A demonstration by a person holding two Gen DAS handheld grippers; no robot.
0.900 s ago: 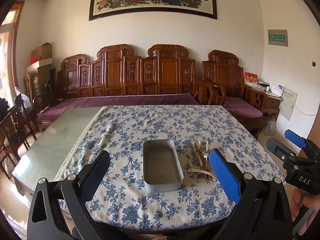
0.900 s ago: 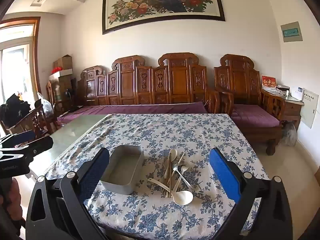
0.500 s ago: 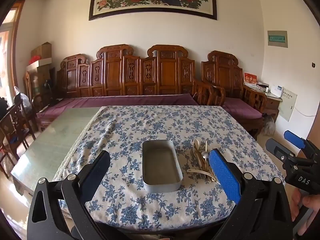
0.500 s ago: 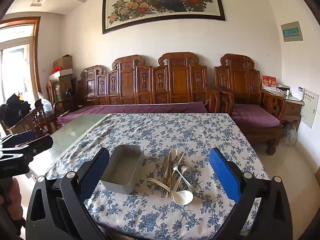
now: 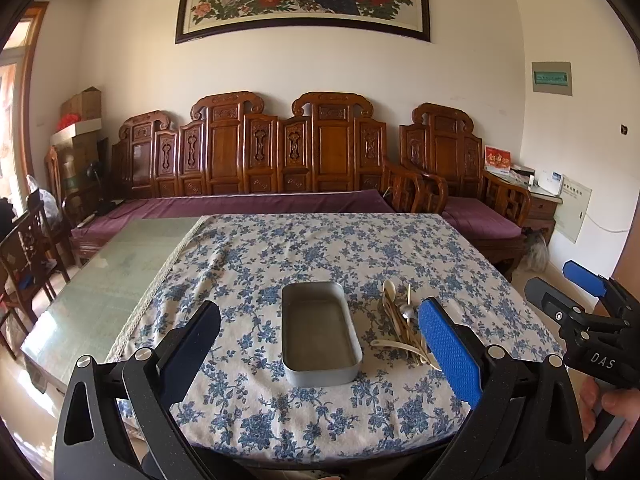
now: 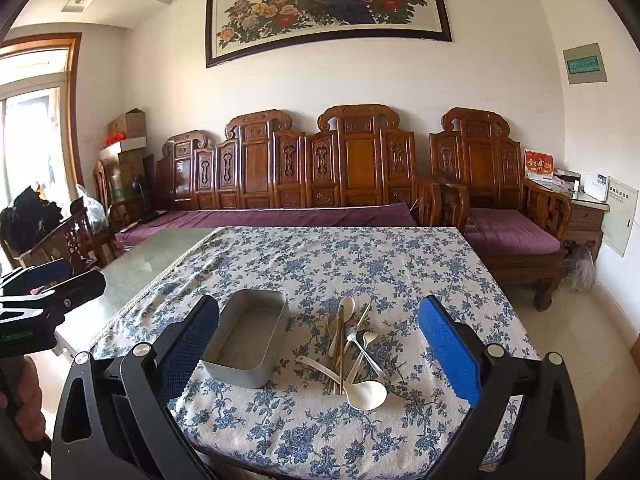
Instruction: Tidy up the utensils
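Nothing moved; utensils point(image 6: 352, 354) lengthwise beside tin point(image 6: 250, 336); both grippers wide, empty.

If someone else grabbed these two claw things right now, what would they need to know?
Left gripper: open, holding nothing, aimed at the metal tin.
Right gripper: open, holding nothing, facing the utensil pile.
The tin sits on the floral tablecloth with nothing in it. The spoons, fork and chopsticks lie in a loose heap just to its right.
Done: nothing yet.
Left: presumably move every utensil into the tin; the right gripper looks better placed to start.
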